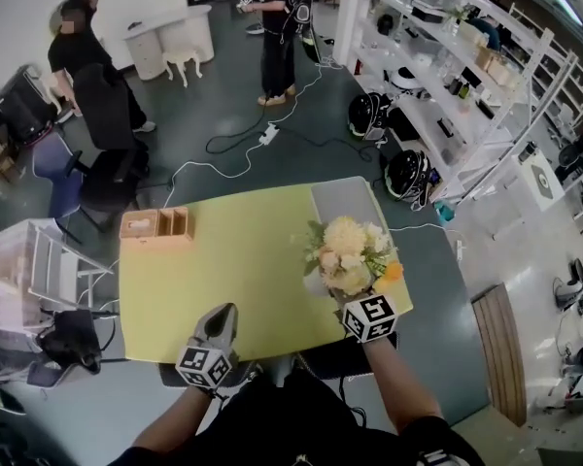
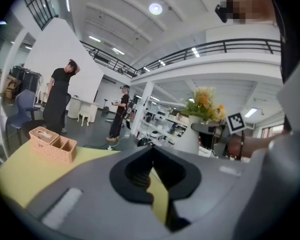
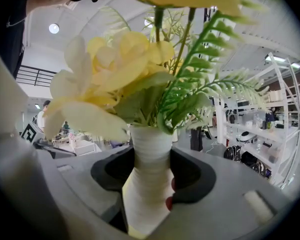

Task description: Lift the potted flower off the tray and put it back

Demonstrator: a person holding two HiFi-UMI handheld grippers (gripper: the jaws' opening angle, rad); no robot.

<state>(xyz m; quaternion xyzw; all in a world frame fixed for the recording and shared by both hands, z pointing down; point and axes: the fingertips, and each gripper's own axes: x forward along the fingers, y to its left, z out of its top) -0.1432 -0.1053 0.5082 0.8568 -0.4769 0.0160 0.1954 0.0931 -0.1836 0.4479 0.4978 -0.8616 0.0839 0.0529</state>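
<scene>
1. Your right gripper (image 3: pixel 150 181) is clenched on the potted flower (image 1: pixel 350 255). In the right gripper view both jaws press against the narrow waist of its white ribbed pot, one on each side.
2. The pot stands upright in that grip. The yellow blooms and fern leaves rise above the jaws and fill most of that view.
3. In the head view the flower sits over the near end of the grey tray (image 1: pixel 345 197), at the right side of the yellow-green table (image 1: pixel 243 280).
4. The blooms hide the pot's base in the head view, and your left gripper's own body hides it in the left gripper view. You probably can't say from here whether the base rests on the tray or hangs just above it.
5. Your left gripper (image 2: pixel 150 154) has its jaws together at the tips with nothing between them. Only a strip of table shows through the gap lower down.
6. That gripper is at the near edge of the table, well apart from the flower and pointing across the tabletop.
7. A wicker organiser box (image 1: pixel 155 224) stands at the table's far left corner, well apart from both grippers.
</scene>
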